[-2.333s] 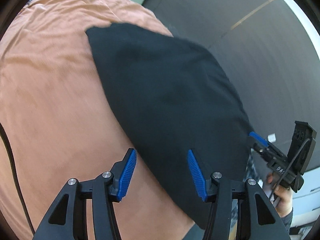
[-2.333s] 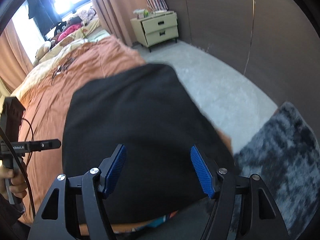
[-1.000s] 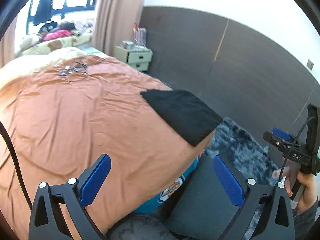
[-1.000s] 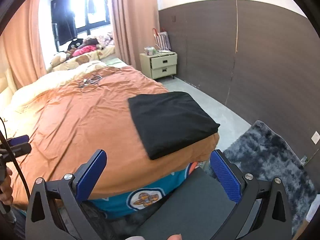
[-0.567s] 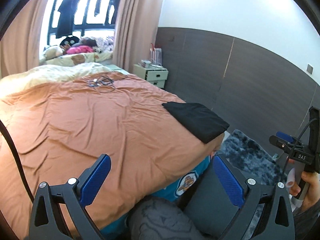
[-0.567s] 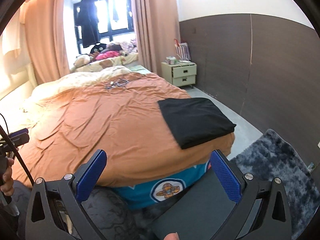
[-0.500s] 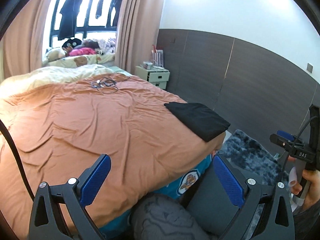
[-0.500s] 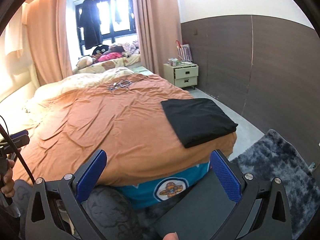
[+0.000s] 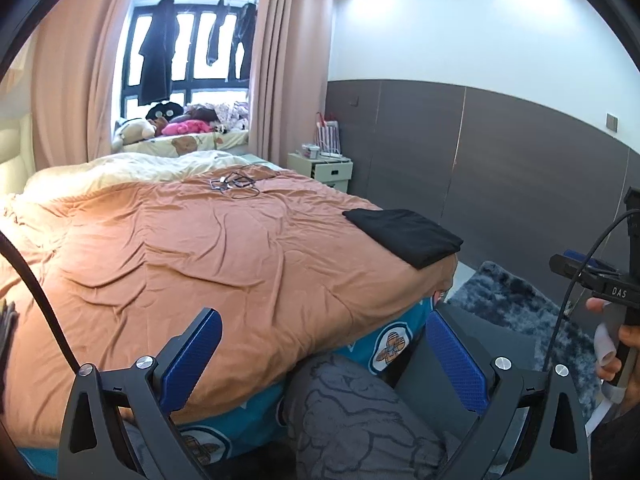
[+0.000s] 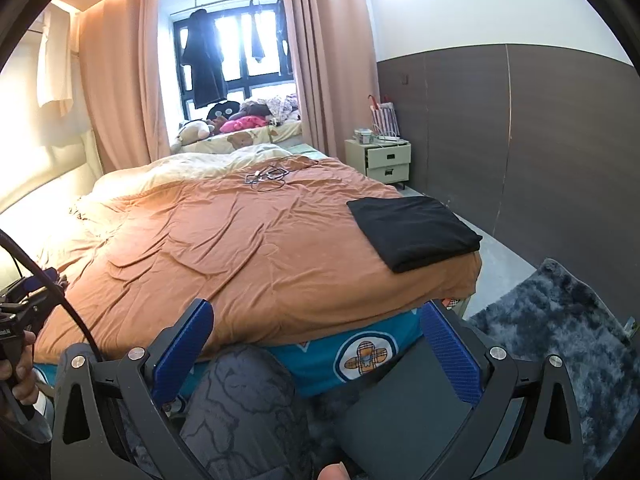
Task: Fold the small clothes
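A black garment (image 9: 404,235) (image 10: 414,230), folded into a flat rectangle, lies on the near right corner of the orange bed cover (image 9: 200,252) (image 10: 240,240). My left gripper (image 9: 326,356) is open, held back from the foot of the bed with nothing between its blue pads. My right gripper (image 10: 316,348) is open too, also well short of the garment and holding nothing. Each wrist view shows the other gripper held in a hand at its edge (image 9: 600,280) (image 10: 16,320).
A person's knee in grey patterned trousers (image 9: 352,412) (image 10: 240,400) sits below both grippers. Cables (image 9: 236,184) lie far up the bed. A cream nightstand (image 10: 386,160) stands by the dark wall panel. A grey shaggy rug (image 10: 560,340) covers the floor at right.
Both grippers have pulled far back and up from the black garment, which stays folded on the bed corner. Their jaws opened wider early on. The whole bedroom has come into view.
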`<state>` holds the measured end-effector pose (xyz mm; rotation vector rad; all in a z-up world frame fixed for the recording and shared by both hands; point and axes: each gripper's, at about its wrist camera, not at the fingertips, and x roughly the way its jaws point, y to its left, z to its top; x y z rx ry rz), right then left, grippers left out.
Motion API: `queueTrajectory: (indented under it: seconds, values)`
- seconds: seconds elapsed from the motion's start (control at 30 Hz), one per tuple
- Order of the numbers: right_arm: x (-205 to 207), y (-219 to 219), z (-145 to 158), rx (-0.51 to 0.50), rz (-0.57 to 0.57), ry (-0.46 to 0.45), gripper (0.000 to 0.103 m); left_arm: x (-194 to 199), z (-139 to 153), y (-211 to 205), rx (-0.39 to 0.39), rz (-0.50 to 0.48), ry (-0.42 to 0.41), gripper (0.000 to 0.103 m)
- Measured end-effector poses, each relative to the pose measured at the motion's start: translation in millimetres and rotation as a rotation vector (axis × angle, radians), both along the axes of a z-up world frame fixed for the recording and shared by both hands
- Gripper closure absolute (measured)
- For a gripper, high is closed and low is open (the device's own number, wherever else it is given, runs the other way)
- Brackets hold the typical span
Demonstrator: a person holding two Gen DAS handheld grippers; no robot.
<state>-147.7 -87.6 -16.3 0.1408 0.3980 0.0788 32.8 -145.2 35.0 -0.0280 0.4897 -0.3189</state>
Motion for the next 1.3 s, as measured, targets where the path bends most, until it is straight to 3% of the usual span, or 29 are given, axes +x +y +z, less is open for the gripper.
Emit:
queueTrajectory:
  seconds: [0.33, 1.3]
  values:
    - [-2.7, 11.3, -15.6, 0.002, -0.001, -0.038, 0.000, -20.5, 6.4, 5.3, -0.016, 0.018, -0.063, 0.000]
    - [-0.8, 38.6, -26.0, -0.006, 0.015, -0.032, 0.000, -31.6, 9.0, 23.9, -0.043, 0.058, -0.071, 0.000]
